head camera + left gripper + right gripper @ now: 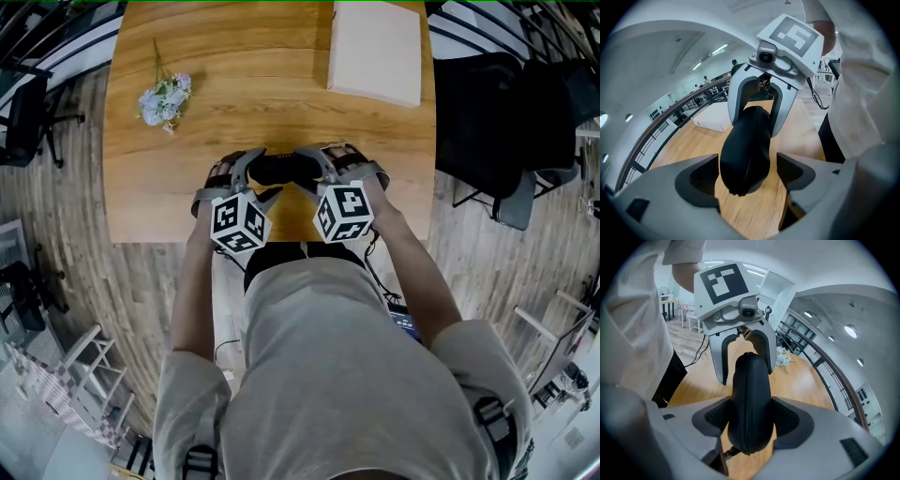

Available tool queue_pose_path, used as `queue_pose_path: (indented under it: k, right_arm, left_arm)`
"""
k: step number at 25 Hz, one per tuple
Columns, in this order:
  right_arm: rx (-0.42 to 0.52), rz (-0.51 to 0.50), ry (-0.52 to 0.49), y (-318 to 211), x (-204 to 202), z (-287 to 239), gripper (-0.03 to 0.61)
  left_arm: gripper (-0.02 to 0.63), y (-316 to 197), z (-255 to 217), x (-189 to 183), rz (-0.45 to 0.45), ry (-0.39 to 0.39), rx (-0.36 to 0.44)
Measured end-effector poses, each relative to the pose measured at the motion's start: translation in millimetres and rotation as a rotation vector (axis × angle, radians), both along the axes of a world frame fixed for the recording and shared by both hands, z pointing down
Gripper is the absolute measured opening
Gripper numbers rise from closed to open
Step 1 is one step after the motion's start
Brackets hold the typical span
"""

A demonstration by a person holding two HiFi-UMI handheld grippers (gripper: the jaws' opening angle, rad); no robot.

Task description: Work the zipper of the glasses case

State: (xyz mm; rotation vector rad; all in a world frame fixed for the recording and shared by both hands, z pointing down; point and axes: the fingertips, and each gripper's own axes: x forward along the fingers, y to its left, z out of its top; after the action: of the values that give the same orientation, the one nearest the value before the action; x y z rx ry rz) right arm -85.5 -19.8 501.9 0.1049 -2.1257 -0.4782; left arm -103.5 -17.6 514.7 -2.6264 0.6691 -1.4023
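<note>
- the right gripper [750, 417] squeezes the black glasses case [749, 394] and holds it over the bench [178, 187].
- the left gripper [747, 172] is wide open around the case's other end, not touching it.

On the table [281, 94], a flower sprig [166, 97] lies at upper left and a flat box [375, 52] at upper right. At frame centre, near the table's lower edge, the glasses case [282, 168] sits between the left tool [749, 171] and right tool [750, 416]. A chair [487, 112] stands right of the table.
</note>
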Motion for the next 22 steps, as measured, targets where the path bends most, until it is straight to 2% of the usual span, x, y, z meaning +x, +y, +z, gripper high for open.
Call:
queue_pose_path:
  k: [10, 18, 19, 20, 22]
  right_arm:
    - [0.005, -0.016, 0.027, 5, 1, 6, 0.284]
    - [0.003, -0.038, 0.039, 7, -3, 9, 0.284]
    - [0.001, -0.042, 0.039, 8, -3, 10, 0.284]
    - [-0.002, -0.045, 0.039, 8, -3, 10, 0.284]
    - [-0.010, -0.046, 0.034, 9, -1, 11, 0.284]
  left_arm:
    - [0.365, 6, 13, 3, 0.014, -0.013, -0.032]
    - [0.364, 0, 17, 6, 0.006, -0.065, 0.012]
    - [0.355, -1, 18, 6, 0.001, -0.067, 0.016]
    - [0.299, -2, 18, 6, -0.001, -0.069, 0.022]
    - [0.290, -2, 18, 7, 0.004, -0.071, 0.032]
